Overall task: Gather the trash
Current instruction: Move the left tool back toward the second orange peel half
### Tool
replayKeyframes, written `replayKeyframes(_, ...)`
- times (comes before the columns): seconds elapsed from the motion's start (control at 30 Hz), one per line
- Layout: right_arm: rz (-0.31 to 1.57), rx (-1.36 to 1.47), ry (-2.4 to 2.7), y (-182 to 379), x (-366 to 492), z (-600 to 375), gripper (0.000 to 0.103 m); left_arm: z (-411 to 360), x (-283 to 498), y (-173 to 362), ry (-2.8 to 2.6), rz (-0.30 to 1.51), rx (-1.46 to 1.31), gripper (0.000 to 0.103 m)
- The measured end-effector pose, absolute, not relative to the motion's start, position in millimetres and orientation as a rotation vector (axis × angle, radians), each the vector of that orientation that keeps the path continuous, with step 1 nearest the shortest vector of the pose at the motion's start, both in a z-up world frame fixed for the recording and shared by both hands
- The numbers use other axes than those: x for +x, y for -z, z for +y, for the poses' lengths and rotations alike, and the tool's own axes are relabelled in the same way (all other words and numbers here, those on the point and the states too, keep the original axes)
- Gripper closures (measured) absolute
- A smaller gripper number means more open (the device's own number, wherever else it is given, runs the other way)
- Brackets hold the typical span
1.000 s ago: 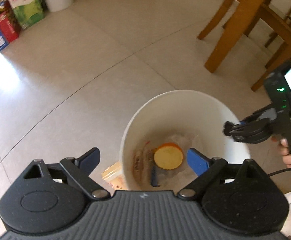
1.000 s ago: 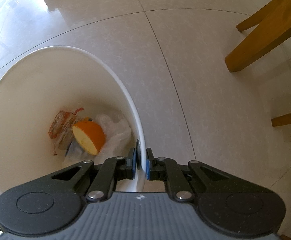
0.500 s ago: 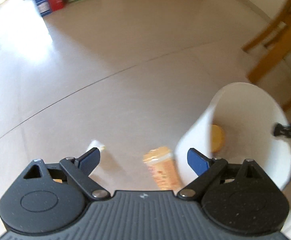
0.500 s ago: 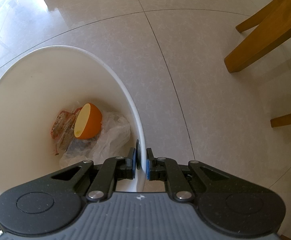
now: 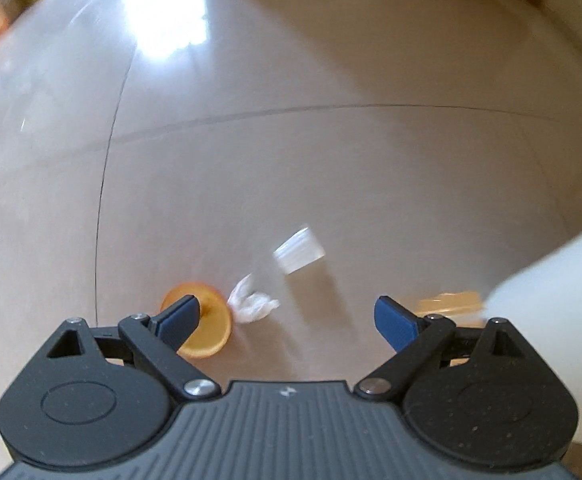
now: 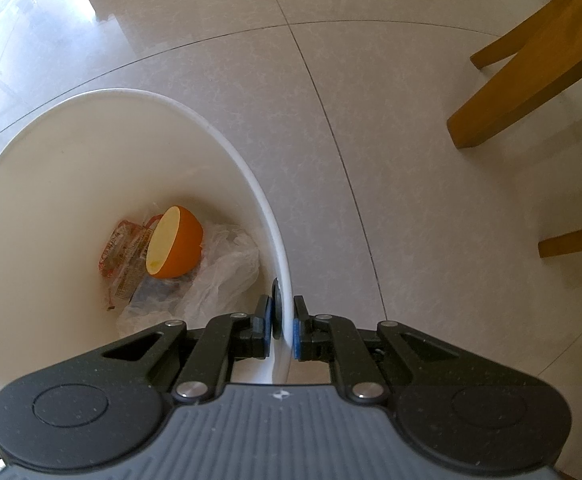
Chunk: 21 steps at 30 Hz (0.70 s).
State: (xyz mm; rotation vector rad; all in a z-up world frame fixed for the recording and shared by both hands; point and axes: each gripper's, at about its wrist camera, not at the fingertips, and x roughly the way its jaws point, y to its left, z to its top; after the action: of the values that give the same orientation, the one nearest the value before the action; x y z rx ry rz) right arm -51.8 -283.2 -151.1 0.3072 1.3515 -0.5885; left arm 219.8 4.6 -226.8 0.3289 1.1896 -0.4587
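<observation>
A: Right wrist view. What does the right gripper hold?

B: Its jaws are clamped on the thin, smooth rim of the white plastic bin, one blue pad inside, one outside. In the bin's bottom, at 10 o'clock from the pads, lie a domed orange half, a printed crinkled wrapper and a filmy clear bag.

A: And the left gripper?

B: Jaws spread wide, nothing between them, over glossy beige floor tile. A flat round orange slice lies partly behind the left pad; a crumpled white tissue sits at 11 o'clock from the gap, a blurred pale scrap at 12, an orange packet at 3, beside the bin wall.
</observation>
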Motion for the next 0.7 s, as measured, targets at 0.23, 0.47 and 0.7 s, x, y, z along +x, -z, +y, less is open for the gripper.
replayKeyframes(0.23, 1.353, 0.305, 0.597, 151.1, -50.5, -281.7, 0.09, 33.3, 224.5, 290.0, 0.378, 1.165, 0.45, 0.009)
replayKeyframes(0.47, 1.351, 0.299, 0.594, 151.2, -50.3, -280.8, 0.091, 59.5, 217.2, 334.3, 0.328, 1.126, 0.496, 0.009)
replayKeyframes(0.7, 1.354, 0.301, 0.602, 151.6, -49.8, -280.5, 0.09, 80.3, 212.6, 365.5, 0.27, 1.177, 0.432, 0.01)
